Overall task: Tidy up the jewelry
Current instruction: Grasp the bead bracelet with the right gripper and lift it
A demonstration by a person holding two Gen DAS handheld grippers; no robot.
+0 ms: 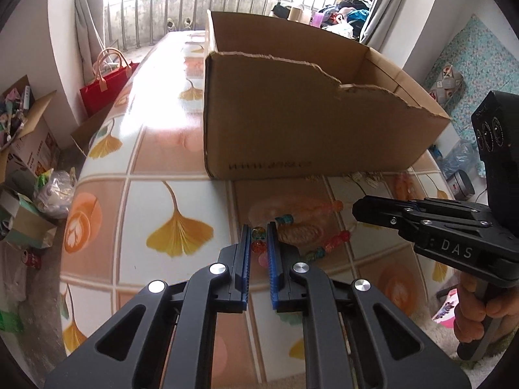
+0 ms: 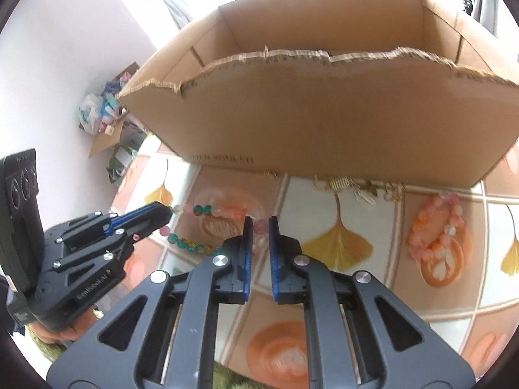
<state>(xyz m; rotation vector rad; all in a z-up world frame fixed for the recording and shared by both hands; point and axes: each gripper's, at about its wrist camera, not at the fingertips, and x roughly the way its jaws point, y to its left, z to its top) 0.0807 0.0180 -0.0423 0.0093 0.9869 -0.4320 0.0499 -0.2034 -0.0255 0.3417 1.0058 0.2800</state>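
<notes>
A bright room here, balcony railing far behind, and a tabletop (image 1: 136, 194) dressed in a tiled cloth with yellow ginkgo leaves. Sitting on it, a big cardboard box (image 1: 292, 123) with a torn near rim, open at the top.

Now the action: both tongs are narrowed down on one beaded bracelet (image 2: 194, 210), a string of teal, pink and orange beads. The left tongs (image 1: 259, 227) pinch an orange bead at the bracelet's left end; the right tongs (image 2: 259, 220) have a pale pink bead between their blue pads at the right end. So the string stretches between the two, just above the cloth, right in front of the box's near wall.

How will it handle? Light, I'd say, and floppy: the loop sags wherever it isn't held. The beads look glassy and round, so likely to squirt out of a flat grip; pinching across the cord between beads, or squarely on one bead, seems the safer hold. A hard squeeze or a sharp tug apart could strain the cord.

Off to the right lies a second pink and orange bracelet (image 2: 438, 230), well clear of both tongs. Small gold pieces (image 2: 360, 188) are tucked along the foot of the box, too blurred to name. The box wall stands tall just beyond; clearing that ragged rim looks like the next demand.
</notes>
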